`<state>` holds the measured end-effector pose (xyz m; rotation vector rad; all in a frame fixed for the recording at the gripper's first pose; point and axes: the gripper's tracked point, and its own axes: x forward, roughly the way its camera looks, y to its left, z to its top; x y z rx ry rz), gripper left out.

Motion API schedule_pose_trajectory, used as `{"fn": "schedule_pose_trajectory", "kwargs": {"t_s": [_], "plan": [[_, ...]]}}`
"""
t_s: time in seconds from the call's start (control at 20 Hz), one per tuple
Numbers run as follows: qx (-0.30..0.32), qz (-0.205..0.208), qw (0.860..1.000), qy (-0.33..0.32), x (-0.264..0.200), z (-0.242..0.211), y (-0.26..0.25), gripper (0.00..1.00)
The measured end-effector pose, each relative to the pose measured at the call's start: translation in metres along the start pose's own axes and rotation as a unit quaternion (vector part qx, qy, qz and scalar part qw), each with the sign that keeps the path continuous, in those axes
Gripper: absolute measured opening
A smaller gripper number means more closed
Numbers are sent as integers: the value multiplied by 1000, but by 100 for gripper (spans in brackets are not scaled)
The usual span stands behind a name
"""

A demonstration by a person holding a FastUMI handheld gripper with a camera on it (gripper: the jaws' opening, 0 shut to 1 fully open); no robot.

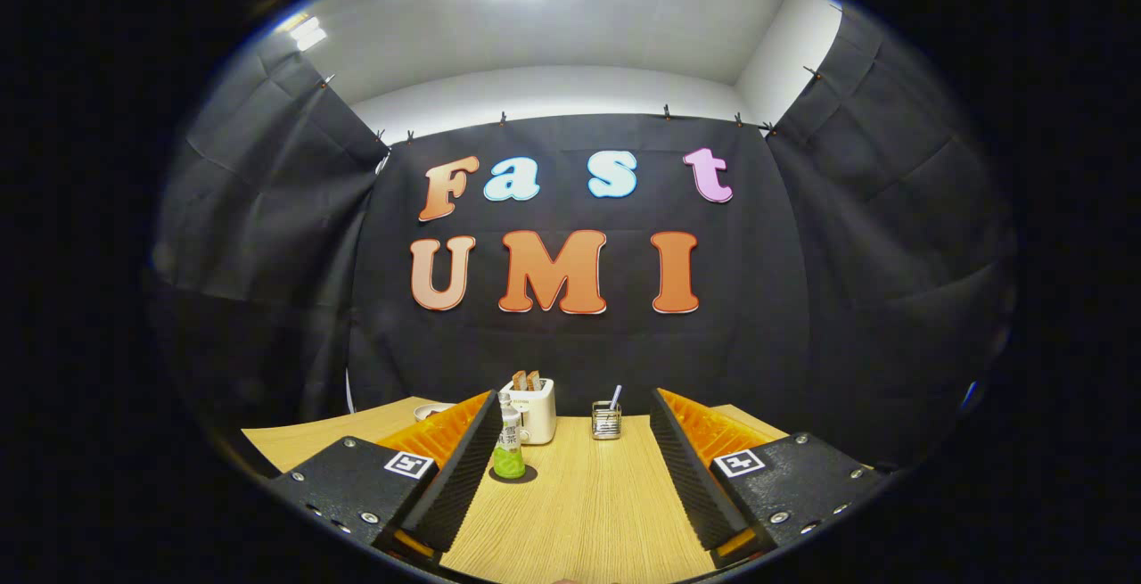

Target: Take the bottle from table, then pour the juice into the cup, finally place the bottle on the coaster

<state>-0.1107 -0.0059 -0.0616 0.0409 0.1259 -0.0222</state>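
Bottle [509, 449], lower centre by my left finger, looks light, slick and tippy; I'd grip mid-body. Claw [570, 468] gapes wide, holding nothing.

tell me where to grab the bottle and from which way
Grip the bottle around its mid-body, above the green juice and below the cap, coming in level from the front. It stands upright on a dark coaster close to the left finger, so the open gripper likely needs to shift left to straddle it. The toaster right behind limits how far to push.
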Motion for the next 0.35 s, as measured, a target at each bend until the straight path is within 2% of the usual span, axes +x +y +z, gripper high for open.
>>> {"fn": "schedule_pose_trajectory", "kwargs": {"t_s": [0.15, 0.35], "plan": [[-5, -10, 1000, -9, -6, 8, -2, 98], [21, -6, 1000, -14, -10, 13, 1, 98]]}}
